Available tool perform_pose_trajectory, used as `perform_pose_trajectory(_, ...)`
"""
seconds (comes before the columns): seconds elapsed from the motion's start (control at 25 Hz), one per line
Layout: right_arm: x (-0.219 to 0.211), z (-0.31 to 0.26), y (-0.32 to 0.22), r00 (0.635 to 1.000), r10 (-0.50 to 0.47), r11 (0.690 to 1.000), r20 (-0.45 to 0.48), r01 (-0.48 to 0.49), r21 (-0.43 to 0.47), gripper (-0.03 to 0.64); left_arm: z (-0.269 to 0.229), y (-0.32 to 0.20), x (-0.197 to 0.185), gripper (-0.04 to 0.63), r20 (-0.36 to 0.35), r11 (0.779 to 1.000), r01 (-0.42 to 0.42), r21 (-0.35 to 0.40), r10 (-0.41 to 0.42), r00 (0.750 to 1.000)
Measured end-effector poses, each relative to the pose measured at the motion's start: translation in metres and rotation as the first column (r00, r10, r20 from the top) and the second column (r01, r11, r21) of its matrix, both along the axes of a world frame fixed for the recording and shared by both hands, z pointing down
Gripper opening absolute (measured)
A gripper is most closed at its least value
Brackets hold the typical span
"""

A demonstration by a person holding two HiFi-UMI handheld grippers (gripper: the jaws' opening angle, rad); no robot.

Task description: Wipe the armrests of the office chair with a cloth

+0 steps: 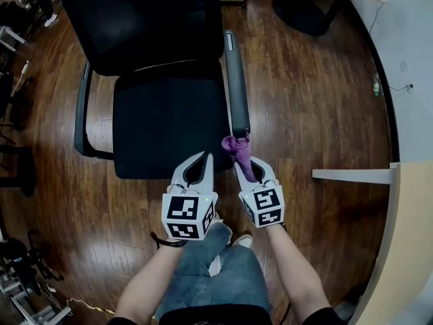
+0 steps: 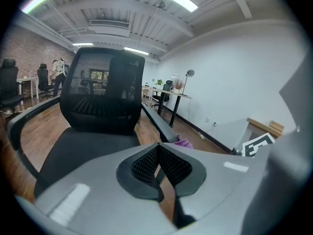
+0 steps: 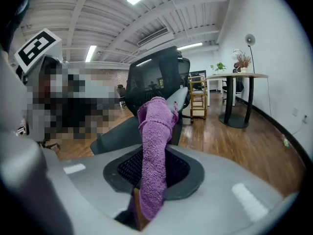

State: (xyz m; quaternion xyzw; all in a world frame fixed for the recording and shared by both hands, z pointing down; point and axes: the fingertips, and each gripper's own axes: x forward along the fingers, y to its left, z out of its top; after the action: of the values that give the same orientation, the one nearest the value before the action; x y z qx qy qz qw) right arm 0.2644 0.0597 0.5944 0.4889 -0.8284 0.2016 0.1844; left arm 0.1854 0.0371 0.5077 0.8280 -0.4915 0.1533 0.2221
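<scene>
A black office chair [image 1: 169, 124] stands in front of me, with its right armrest [image 1: 237, 80] and its left armrest [image 1: 82, 114] running away from me. My right gripper [image 1: 245, 162] is shut on a purple cloth [image 1: 238, 147], whose bunched end touches the near tip of the right armrest. In the right gripper view the cloth [image 3: 154, 151] stands up between the jaws in front of that armrest [image 3: 178, 99]. My left gripper [image 1: 205, 154] hangs shut and holds nothing, over the seat's front edge beside the right gripper. From the left gripper view I see the armrest [image 2: 156, 124] and the cloth [image 2: 183, 142].
Wooden floor surrounds the chair. A white board edge [image 1: 352, 175] juts in at the right, and a curved wall with a small green bottle [image 1: 376, 85] lies beyond. A dark table base [image 1: 304, 9] stands at the far right. The person's legs [image 1: 216, 269] are below the grippers.
</scene>
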Motion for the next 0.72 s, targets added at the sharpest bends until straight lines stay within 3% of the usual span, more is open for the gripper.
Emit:
perform_pose_trajectory(0.48,-0.001,0.067,0.003,1.000,-0.013,1.000,0.015,0.013,-0.003,0.075,0.050,0.020,0.000,0.003,0.017,1.000,0.016,0.023,-0.016,1.000)
perform_pose_trajectory(0.72,-0.002,0.073,0.005,1.000,-0.010,1.000,0.024,0.010,0.010,0.075,0.052,0.023,0.004,0.005,0.020,0.999,0.003,0.037,-0.004,1.000)
